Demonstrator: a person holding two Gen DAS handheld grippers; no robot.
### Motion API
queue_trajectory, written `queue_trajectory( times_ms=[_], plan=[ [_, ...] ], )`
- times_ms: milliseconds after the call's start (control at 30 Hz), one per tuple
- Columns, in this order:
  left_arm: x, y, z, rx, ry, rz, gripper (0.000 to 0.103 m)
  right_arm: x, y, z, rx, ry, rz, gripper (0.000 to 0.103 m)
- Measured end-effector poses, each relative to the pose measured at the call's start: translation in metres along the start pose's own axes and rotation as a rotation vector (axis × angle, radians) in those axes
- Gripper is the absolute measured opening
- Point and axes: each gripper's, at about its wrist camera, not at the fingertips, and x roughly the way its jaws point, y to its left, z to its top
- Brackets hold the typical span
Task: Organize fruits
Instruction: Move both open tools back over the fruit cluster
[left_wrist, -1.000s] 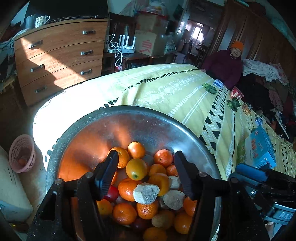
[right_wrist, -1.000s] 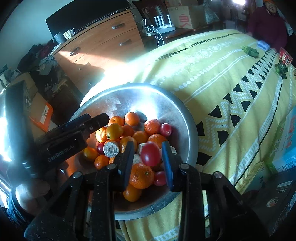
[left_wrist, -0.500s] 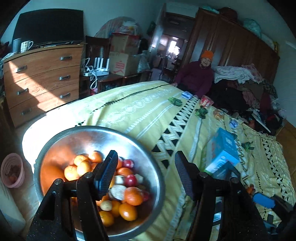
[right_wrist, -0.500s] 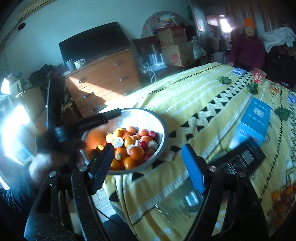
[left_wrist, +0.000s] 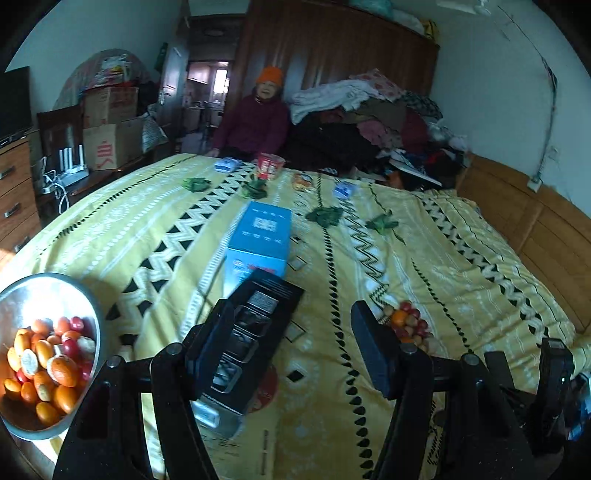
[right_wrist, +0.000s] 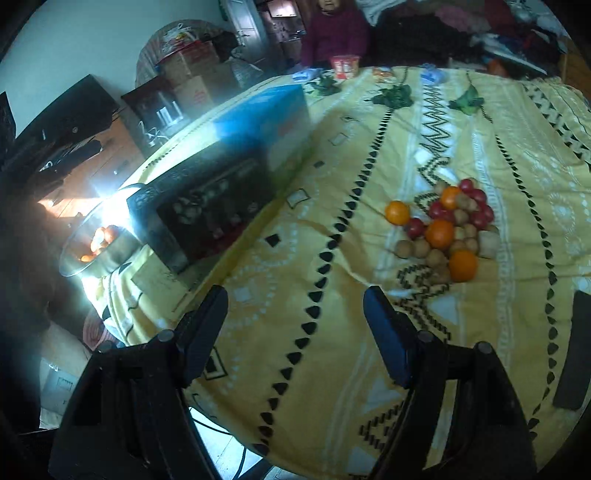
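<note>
Both grippers have swung away from the steel bowl (left_wrist: 94, 314), which a second ago filled their view and now sits off at nine o'clock, at the bed's edge, heaped with oranges and small red fruit. The right gripper (right_wrist: 295, 328), which had been clamped on a red fruit over the bowl, is now spread wide and carries nothing; I judge that fruit has been dropped in. The left gripper (left_wrist: 290, 339) is likewise released and empty, hovering above the yellow bedspread (left_wrist: 461, 258).

Ahead of the right gripper, at about one o'clock, lies the loose pile of fruit (right_wrist: 447, 225) on the bed: oranges, red ones and small brown ones, touching in a cluster. A black box (right_wrist: 207, 206) and a blue box (right_wrist: 266, 110) lie between the pile and the bowl. Plenty remains to move, so another pick from the pile looks next.
</note>
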Motion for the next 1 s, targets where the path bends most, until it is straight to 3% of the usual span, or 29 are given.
queue_trajectory(
  times_ms=[133,300,367,600,867,1000],
  plan=[
    [0.029,-0.031,-0.022,0.031,0.083,-0.037,0.067,-0.008,-0.049,-0.013,0.078,-0.026,-0.040,0.076],
    [0.066,-0.050,-0.045,0.029,0.184,-0.050,0.067,0.011,-0.093,-0.021,0.108,0.018,-0.069,0.050],
    [0.077,-0.058,-0.049,0.042,0.205,-0.049,0.067,0.023,-0.103,-0.020,0.103,0.037,-0.071,0.046],
    [0.103,-0.075,-0.058,0.089,0.260,-0.055,0.067,0.055,-0.141,-0.001,0.155,0.014,-0.115,0.046],
    [0.138,-0.090,-0.070,0.106,0.322,-0.097,0.067,0.091,-0.155,0.001,0.143,0.085,-0.093,0.046],
    [0.171,-0.096,-0.075,0.113,0.354,-0.092,0.067,0.082,-0.162,-0.007,0.177,0.070,-0.064,0.035]
  ],
)
